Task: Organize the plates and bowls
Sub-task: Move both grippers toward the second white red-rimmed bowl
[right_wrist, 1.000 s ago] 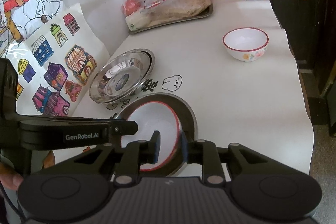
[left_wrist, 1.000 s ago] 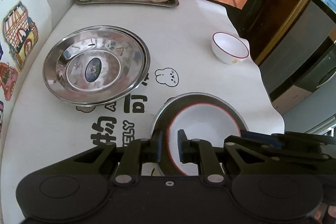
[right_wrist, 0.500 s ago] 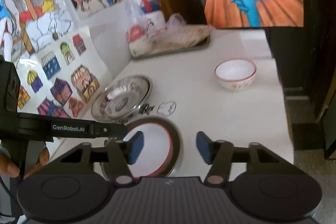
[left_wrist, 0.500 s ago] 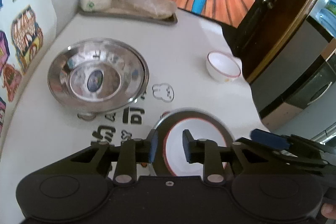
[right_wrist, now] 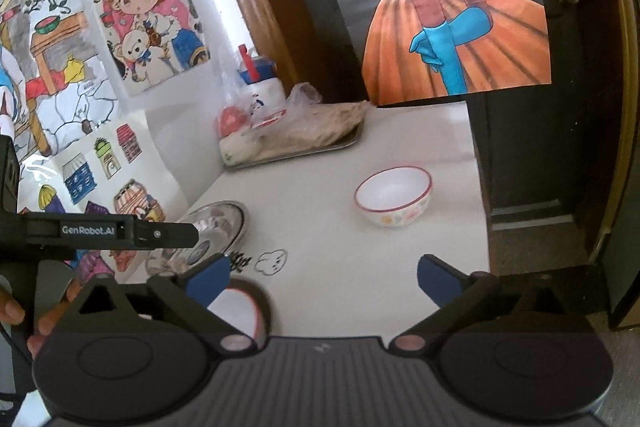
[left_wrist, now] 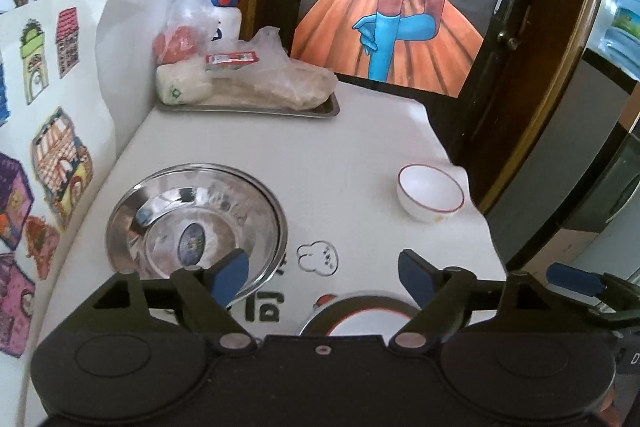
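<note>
both my left gripper (left_wrist: 324, 273) and right gripper (right_wrist: 323, 277) are opening, nothing between them — white bowl (right_wrist: 393, 197) sits mid-frame on the counter (right_wrist: 340, 267).

Bare tabletop (left_wrist: 360, 155) lies open between the steel plate (left_wrist: 196, 223) at left and the small white bowl (left_wrist: 430, 193) at right. A loaded tray (left_wrist: 248, 109) blocks the far corner.

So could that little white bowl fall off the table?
Maybe. The small white red-rimmed bowl sits close to the edge of the white table, so a clumsy push could knock it off. Also, the shiny steel plates are slippery. Both sets of jaws are opening with nothing between them, so no dish is held now.
</note>
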A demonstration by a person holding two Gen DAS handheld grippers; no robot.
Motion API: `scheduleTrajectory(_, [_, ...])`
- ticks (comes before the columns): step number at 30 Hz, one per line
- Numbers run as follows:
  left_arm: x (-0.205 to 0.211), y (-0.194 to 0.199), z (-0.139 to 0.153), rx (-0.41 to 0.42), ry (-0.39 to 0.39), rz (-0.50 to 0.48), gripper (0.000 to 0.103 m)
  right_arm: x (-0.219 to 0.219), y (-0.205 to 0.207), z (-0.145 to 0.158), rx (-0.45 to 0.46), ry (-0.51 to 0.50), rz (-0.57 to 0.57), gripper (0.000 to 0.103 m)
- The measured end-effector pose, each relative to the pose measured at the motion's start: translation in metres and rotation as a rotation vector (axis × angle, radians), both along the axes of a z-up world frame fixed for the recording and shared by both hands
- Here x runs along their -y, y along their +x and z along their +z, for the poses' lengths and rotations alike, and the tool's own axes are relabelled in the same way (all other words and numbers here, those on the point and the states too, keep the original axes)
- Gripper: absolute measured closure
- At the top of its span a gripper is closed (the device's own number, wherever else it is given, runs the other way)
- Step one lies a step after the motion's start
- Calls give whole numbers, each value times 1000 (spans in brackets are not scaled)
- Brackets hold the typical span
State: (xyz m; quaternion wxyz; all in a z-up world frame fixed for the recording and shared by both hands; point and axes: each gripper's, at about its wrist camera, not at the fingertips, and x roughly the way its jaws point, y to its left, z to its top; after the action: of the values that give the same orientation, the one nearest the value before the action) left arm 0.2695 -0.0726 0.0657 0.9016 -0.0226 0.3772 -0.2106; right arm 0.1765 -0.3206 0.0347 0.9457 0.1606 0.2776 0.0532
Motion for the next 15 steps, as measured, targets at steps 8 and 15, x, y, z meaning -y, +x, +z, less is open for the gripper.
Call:
scheduleTrajectory(8, [23,31,-3,7,-5,-20,11,30,21,-14,-8,-12,-28,0])
scheduleTrajectory(15, [50,62,-15,-16,-26,-43,7,55,47,-28,-15,-27,-54,0])
